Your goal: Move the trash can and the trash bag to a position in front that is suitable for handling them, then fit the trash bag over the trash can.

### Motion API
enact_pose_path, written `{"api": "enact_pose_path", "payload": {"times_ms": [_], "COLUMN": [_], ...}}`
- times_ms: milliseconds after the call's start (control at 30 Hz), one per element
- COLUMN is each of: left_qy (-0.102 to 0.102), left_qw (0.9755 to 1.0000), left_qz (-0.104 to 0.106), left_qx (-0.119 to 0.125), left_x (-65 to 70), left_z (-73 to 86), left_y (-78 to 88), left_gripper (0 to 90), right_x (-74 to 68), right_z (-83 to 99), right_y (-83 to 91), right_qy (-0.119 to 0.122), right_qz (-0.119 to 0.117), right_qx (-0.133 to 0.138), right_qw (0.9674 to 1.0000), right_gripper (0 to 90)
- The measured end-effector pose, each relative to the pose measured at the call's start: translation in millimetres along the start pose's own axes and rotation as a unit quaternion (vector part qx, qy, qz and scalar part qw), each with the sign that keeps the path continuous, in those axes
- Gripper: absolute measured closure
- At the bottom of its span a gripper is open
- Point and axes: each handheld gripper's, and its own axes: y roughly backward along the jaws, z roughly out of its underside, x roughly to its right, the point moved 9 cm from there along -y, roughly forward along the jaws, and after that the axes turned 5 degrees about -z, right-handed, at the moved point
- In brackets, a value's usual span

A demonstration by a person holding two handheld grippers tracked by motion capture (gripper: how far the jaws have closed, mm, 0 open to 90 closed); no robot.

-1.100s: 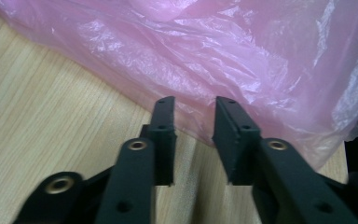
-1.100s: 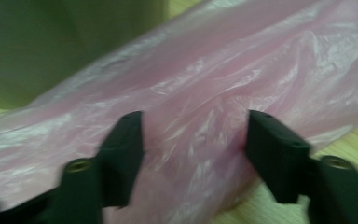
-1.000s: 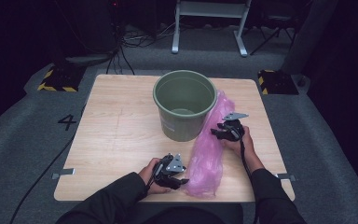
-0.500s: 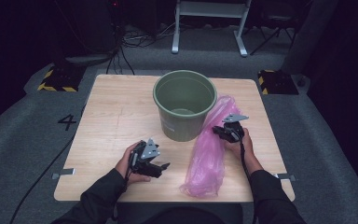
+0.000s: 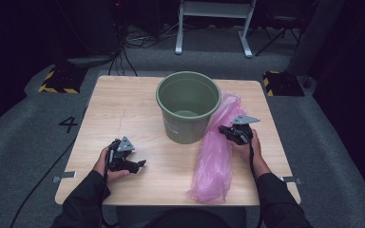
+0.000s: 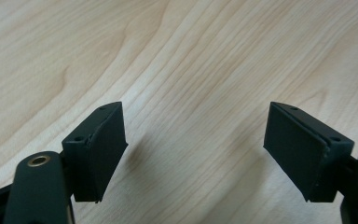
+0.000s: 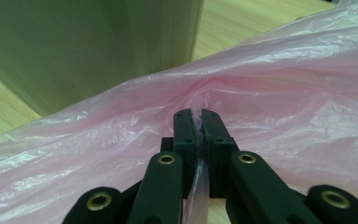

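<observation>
- The right gripper (image 5: 224,129) pinches a fold of the thin pink plastic bag (image 5: 216,156), which lies on the pale wooden table (image 5: 123,109) against the round olive-green plastic bucket (image 5: 188,105).
- The left gripper (image 5: 140,164) hovers over bare wood well apart from the bag; its jaws, just widened, hold nothing.
- A black "4" (image 5: 69,124) marks the grey floor.

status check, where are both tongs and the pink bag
Right tongs shut on pink bag beside green bucket. Left tongs open over table. Nothing in the way.
</observation>
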Motion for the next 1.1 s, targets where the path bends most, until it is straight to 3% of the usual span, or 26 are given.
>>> {"api": "enact_pose_path", "payload": {"times_ms": [133, 200, 333, 833, 1100], "left_qy": [0.012, 0.017, 0.024, 0.023, 0.023], "left_qw": [0.9999, 0.9997, 0.9996, 0.9996, 0.9996], "left_qz": [0.006, 0.003, -0.008, -0.009, -0.010], "left_qx": [0.006, 0.017, 0.014, 0.014, 0.014], "left_x": [-2.9, -4.8, -8.5, -9.6, -9.5], "left_z": [1.1, 0.5, -0.7, -1.8, -1.9], "left_y": [-4.4, -6.4, -8.0, -9.1, -9.2], "left_gripper": [16.9, 15.8, 15.1, 14.5, 14.3], "right_x": [-1.0, -0.7, 1.5, 9.2, 4.4], "right_z": [-4.3, -6.7, -11.6, -27.4, -47.7], "right_y": [3.7, 6.1, 11.8, 36.1, 56.2], "right_qy": [0.003, 0.001, 0.002, 0.002, 0.025], "right_qz": [0.001, 0.000, 0.004, 0.028, 0.039], "right_qx": [0.010, 0.018, 0.029, 0.073, 0.107], "right_qw": [0.9999, 0.9998, 0.9996, 0.9969, 0.9931], "right_gripper": [86.8, 87.0, 87.2, 88.1, 88.1]}}
